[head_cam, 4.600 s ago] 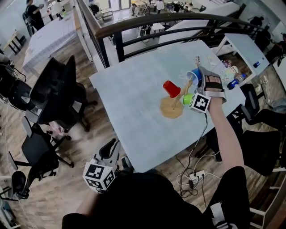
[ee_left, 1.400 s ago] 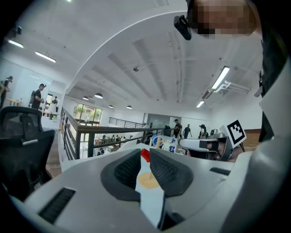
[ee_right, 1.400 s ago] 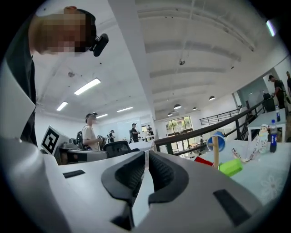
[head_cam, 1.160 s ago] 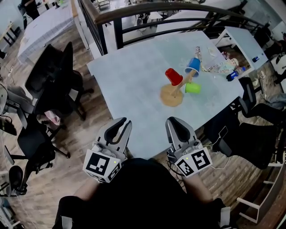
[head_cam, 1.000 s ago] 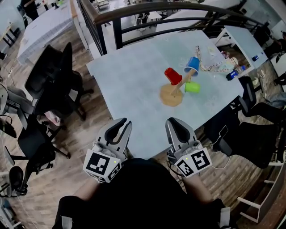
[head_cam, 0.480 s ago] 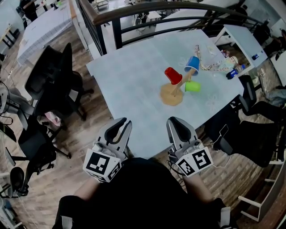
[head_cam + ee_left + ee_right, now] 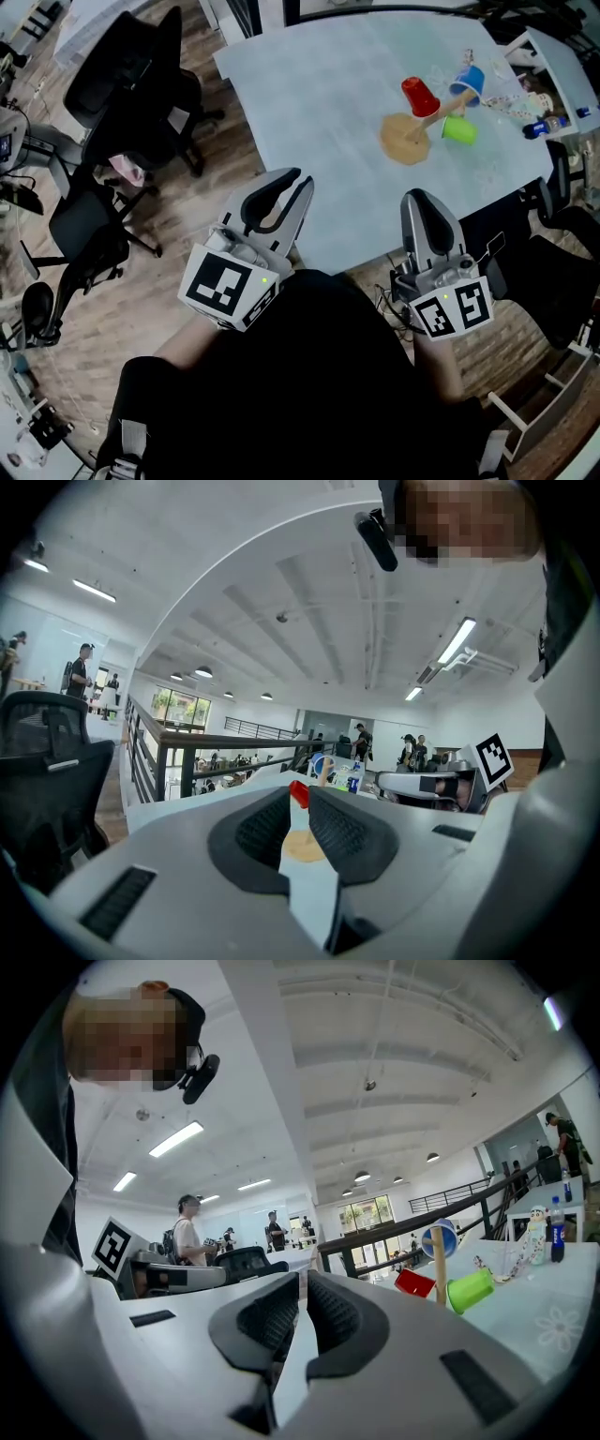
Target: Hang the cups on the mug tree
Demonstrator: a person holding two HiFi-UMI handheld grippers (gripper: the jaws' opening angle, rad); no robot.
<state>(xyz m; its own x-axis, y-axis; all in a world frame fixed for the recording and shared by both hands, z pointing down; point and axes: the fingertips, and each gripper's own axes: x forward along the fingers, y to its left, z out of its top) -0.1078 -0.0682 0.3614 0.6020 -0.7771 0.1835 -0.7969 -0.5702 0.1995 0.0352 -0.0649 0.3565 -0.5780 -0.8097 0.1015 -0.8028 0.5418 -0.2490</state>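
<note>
And there they were, both tools held low and close to the person's body, short of the table's near edge. The left gripper sat at 7 o'clock from the mug tree, its jaws parted by only a narrow gap, and through that gap its own view showed nothing but tabletop and the far tree: nothing was in its grasp. The right gripper sat at 6 o'clock from the tree, its jaws drawn together to a thin slit, empty as well. Up at the person's 1 o'clock, well apart from both tools, the tree stood on the pale blue table with its round wooden base flat on the surface. All three cups were on it: the red cup at 12 o'clock from the base, the blue cup at 2 o'clock, and the green cup at 3 o'clock. Beyond the tree, at the table's 2 o'clock corner, lay small clutter, including a blue bottle. Black office chairs stood off the table's 9 o'clock side, on the wooden floor.
</note>
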